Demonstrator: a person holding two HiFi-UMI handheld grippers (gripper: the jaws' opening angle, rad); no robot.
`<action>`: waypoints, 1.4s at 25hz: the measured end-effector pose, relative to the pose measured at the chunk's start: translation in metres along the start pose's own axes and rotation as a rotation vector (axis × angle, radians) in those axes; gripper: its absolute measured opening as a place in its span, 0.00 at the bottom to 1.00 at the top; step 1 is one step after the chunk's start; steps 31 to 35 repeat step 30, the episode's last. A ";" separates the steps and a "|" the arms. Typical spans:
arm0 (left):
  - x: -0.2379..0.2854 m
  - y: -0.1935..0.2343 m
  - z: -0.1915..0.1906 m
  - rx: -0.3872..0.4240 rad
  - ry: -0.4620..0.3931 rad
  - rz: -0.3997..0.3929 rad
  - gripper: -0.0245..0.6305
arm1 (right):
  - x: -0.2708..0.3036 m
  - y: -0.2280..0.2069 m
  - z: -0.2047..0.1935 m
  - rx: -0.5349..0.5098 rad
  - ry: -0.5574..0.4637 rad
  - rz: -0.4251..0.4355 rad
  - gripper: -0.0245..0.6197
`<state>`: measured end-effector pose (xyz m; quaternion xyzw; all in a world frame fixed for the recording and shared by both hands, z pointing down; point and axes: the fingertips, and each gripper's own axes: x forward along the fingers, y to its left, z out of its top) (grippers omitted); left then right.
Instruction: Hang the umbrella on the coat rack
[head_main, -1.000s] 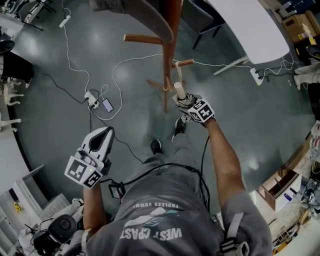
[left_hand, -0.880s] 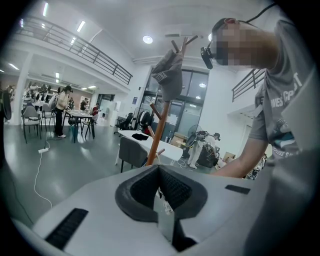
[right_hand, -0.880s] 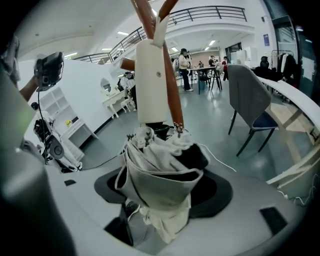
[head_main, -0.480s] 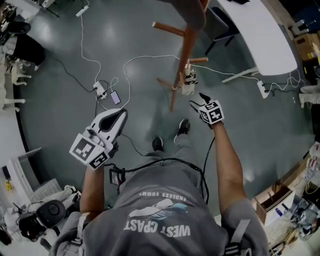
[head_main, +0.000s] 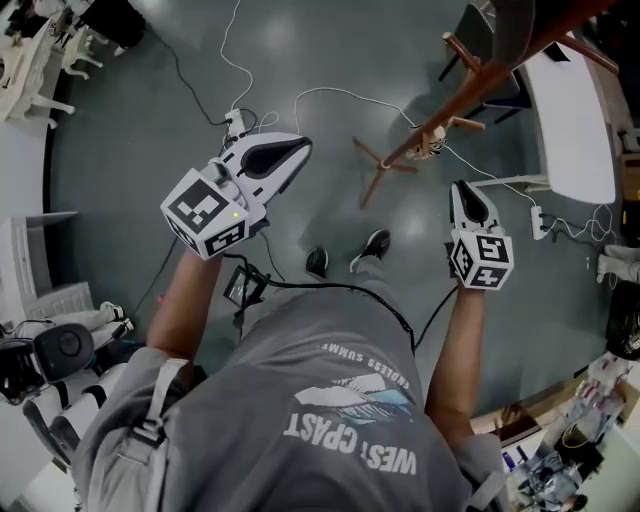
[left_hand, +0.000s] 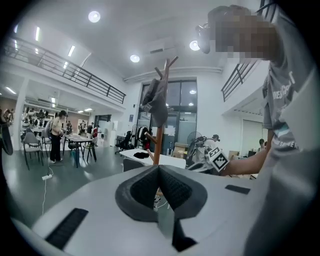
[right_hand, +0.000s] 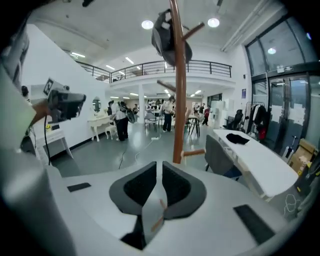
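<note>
Both tongs are empty: the right tongs (head_main: 463, 190) have released the umbrella (head_main: 432, 143), drawn back and just closed on nothing, and the left tongs (head_main: 300, 150) are pressed together. The umbrella hangs from a low peg of the coat rack (head_main: 490, 85), at eleven o'clock from the right tongs, so the hanging looks done.

grey floor with cords, a rack and a table
the smooth grey floor (head_main: 300, 60) carries the coat rack (head_main: 378, 168) on its spread wooden feet, with a white table (head_main: 580, 140) just beyond it on slanted legs. a white cable (head_main: 330, 93) loops across the floor from a power strip (head_main: 237, 125) toward the rack, and a second strip (head_main: 541, 222) lies near the table's leg. the person's dark shoes (head_main: 372, 247) stand just below the rack's feet.
</note>
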<state>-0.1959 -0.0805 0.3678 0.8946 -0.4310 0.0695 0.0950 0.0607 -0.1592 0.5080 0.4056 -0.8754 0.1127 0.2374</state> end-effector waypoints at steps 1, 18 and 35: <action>-0.004 -0.001 0.003 0.010 -0.006 0.000 0.06 | -0.016 0.007 0.019 -0.004 -0.029 -0.002 0.12; -0.044 -0.044 0.029 0.490 0.108 -0.065 0.06 | -0.187 0.077 0.148 -0.009 -0.292 -0.053 0.08; -0.056 -0.086 0.043 0.480 0.053 -0.123 0.06 | -0.217 0.084 0.148 -0.006 -0.290 -0.084 0.08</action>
